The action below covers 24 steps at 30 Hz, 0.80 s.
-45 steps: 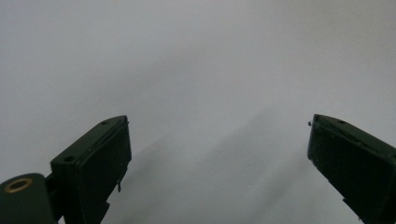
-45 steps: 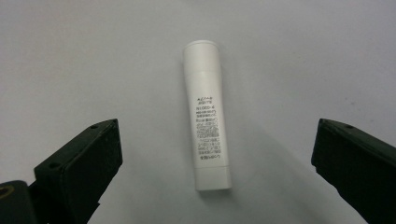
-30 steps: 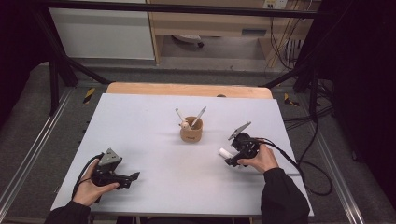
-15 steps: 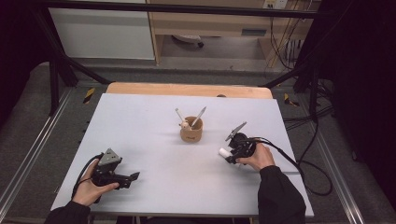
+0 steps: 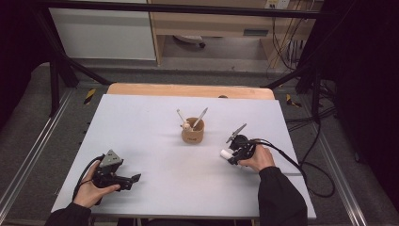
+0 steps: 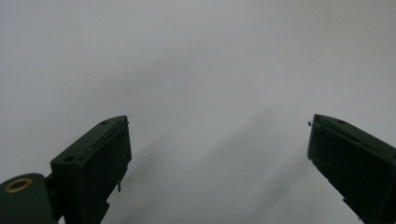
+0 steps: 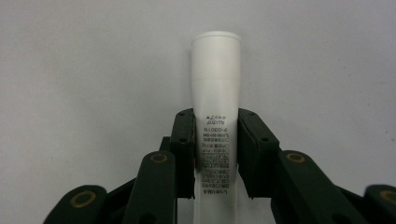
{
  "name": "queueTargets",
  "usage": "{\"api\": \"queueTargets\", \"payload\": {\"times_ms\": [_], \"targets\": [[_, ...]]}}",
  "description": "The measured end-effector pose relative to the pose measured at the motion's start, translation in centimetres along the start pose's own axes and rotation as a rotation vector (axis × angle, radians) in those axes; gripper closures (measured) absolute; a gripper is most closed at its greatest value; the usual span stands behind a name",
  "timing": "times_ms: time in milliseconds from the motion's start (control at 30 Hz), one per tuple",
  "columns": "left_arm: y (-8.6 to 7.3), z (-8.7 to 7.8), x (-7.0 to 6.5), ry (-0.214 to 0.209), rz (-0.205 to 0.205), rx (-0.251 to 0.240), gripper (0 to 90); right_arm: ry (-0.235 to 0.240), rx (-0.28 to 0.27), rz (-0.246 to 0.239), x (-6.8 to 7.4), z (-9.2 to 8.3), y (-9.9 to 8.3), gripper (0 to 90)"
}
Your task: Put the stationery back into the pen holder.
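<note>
With the right gripper (image 7: pixel 215 154) just closing, its jaws now clamped on the white tube (image 7: pixel 215 93) lying at 4 o'clock from the wooden cup (image 5: pixel 193 132), keep the grip square and lift vertically, leaving the left gripper (image 6: pixel 219 158), jaws apart, parked at 8 o'clock.

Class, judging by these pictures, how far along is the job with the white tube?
Done: the right gripper has just closed on the white tube. In hand: the tube, low over the table. Left, probably: carrying it to the wooden cup. The left gripper rests open.
</note>
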<state>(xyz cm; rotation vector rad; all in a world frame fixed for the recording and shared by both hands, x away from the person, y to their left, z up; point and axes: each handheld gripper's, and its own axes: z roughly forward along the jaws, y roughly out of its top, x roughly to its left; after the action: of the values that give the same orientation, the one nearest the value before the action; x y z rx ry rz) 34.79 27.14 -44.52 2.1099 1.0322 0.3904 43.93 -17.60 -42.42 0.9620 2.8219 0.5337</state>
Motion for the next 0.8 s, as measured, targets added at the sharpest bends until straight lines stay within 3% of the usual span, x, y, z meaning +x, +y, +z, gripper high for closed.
{"api": "queueTargets", "payload": {"times_ms": [367,800], "targets": [[0.0,0.0,0.0,0.001,-0.001,0.001,6.1,-0.008,0.005,0.042,0.1,-0.1,0.1,70.7],[0.0,0.0,0.0,0.0,0.001,0.002,6.1,0.002,-0.054,0.061,0.1,-1.6,-0.3,70.9]]}}
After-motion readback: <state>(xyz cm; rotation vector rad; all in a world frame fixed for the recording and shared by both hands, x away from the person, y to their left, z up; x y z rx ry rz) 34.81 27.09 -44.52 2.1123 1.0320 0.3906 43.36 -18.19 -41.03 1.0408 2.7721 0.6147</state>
